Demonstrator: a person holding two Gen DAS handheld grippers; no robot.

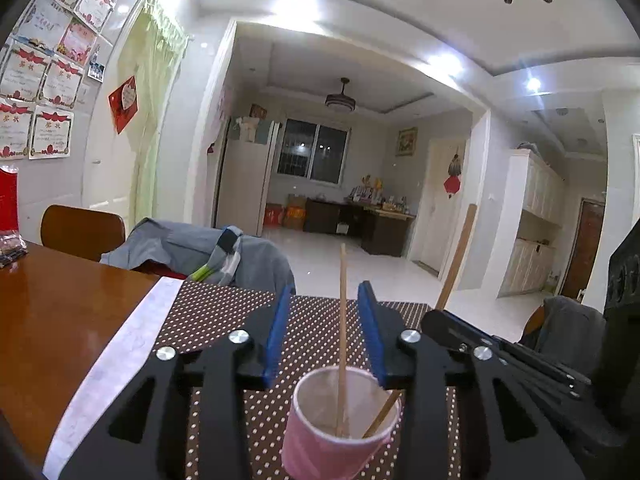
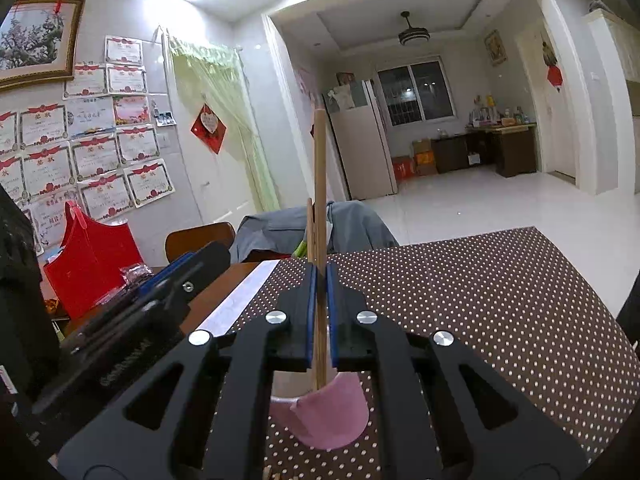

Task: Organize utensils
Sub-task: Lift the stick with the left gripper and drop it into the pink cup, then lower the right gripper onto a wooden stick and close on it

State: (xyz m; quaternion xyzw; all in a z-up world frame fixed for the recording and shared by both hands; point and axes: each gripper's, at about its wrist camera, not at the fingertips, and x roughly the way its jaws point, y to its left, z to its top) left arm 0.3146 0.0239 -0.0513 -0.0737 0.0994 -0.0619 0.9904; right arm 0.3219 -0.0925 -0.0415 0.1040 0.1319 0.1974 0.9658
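Note:
A pink paper cup [image 1: 340, 424] stands on the brown polka-dot mat [image 1: 224, 312], just below my left gripper [image 1: 326, 300], whose blue fingers are open on either side of it. One wooden chopstick [image 1: 342, 320] stands upright in the cup. A second chopstick [image 1: 456, 258] leans out to the right, held by my right gripper [image 1: 448, 324]. In the right wrist view, my right gripper [image 2: 319, 276] is shut on that chopstick [image 2: 320, 200], its lower end inside the cup [image 2: 328, 412]. The other chopstick [image 2: 309, 232] stands just behind it.
The mat lies on a wooden table [image 1: 52, 312]. A red paper bag [image 2: 88, 256] and a small packet [image 2: 134, 272] sit at the table's left. Chairs draped with grey clothes [image 1: 200, 252] stand at the far edge. The left gripper [image 2: 160, 292] is close on the left.

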